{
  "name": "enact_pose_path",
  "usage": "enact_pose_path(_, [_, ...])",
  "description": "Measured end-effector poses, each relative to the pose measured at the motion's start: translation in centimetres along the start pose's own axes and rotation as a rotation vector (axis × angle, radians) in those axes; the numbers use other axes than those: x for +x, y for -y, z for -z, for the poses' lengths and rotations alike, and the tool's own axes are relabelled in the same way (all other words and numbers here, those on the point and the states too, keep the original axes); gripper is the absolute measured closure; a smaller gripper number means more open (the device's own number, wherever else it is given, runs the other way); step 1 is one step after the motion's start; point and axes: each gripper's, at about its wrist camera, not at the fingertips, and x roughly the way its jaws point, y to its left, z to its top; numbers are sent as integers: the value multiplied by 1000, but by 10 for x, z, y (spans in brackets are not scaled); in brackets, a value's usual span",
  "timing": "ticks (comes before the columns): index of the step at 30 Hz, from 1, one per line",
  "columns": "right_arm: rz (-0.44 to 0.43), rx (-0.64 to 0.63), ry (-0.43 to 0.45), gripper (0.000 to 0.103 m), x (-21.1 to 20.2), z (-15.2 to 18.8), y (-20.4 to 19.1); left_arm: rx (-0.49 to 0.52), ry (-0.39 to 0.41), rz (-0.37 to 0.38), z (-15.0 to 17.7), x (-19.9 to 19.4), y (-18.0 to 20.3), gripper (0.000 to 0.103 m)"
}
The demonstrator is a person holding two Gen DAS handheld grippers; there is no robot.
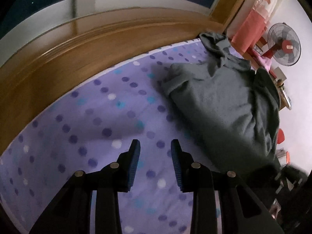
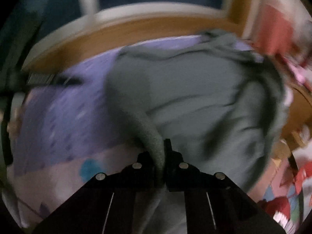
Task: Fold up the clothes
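Dark grey-green fleece garment point(image 1: 220, 105) lay rumpled on the bed's lilac polka-dot sheet point(image 1: 87, 120), near the wooden frame point(image 1: 97, 44). Left hand-held gripper point(image 1: 155, 146) hovered above the sheet, jaws parted, empty. Right hand-held gripper point(image 2: 162, 146) was clamped on a garment fold; view blurred.

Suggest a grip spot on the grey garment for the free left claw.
Take the near-left corner of the garment, where a rolled, raised edge sits on the sheet. Come in low from the left, fingers astride that fold. The left claw is open over bare sheet on that side, while the right claw already pinches another fold.
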Motion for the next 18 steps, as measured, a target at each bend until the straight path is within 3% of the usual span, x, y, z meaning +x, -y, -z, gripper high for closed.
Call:
enact_pose_path(5, [91,172,-25,96,27,-20,78,34,-25,34,-24,28,18,71])
enact_pose_path(8, [92,221,-90,95,53,-20,103,71,-29,58,-39,43,32,71])
enact_pose_path(14, [100,194,-83,82,58,-15,104,160,-13,115,-59,59,57,70])
enact_pose_path(17, [143,129,-27,77,33,-17,95,185,6,152,-65,59,64,70])
enact_pose_path(18, [153,100,3,71,22,-16,91,193,12,165,-66,59,66,70])
